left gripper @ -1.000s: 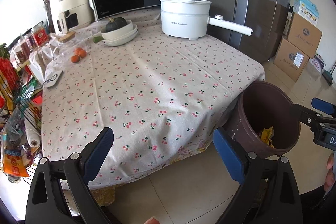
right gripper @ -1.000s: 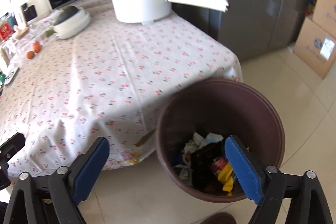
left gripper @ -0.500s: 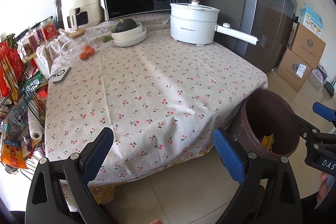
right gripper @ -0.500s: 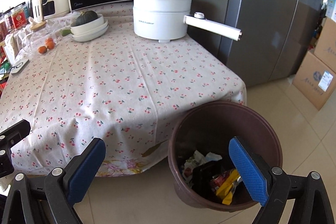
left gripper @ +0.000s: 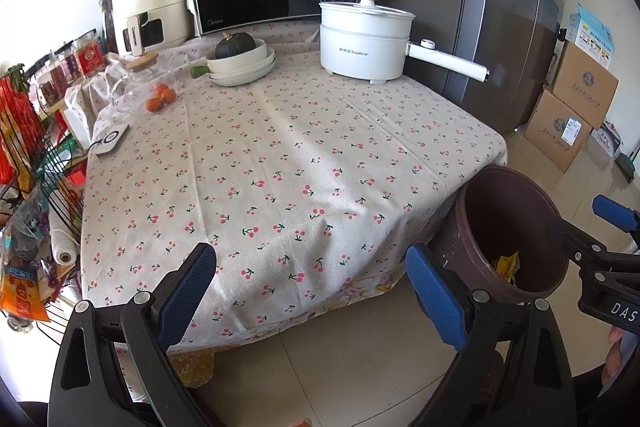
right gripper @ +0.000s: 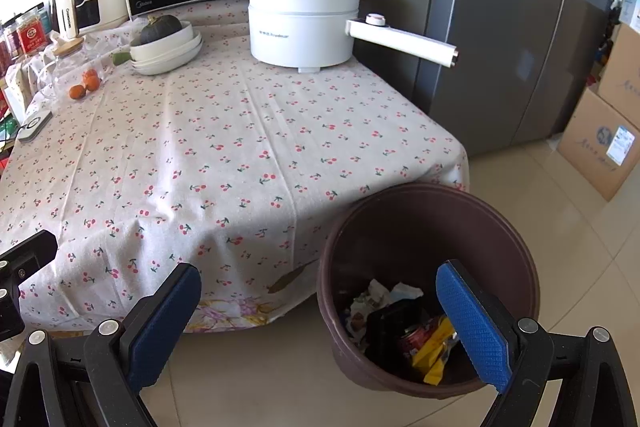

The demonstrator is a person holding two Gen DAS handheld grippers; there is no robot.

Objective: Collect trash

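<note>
Ahead of both hand-held grippers, the bench under its cherry-print cloth lies free of litter. Below the right hand-held gripper, the round brown plastic bin holds crumpled wrappers, kept close for drops. Left hand-held gripper and right both gape wide, holding nothing.
</note>
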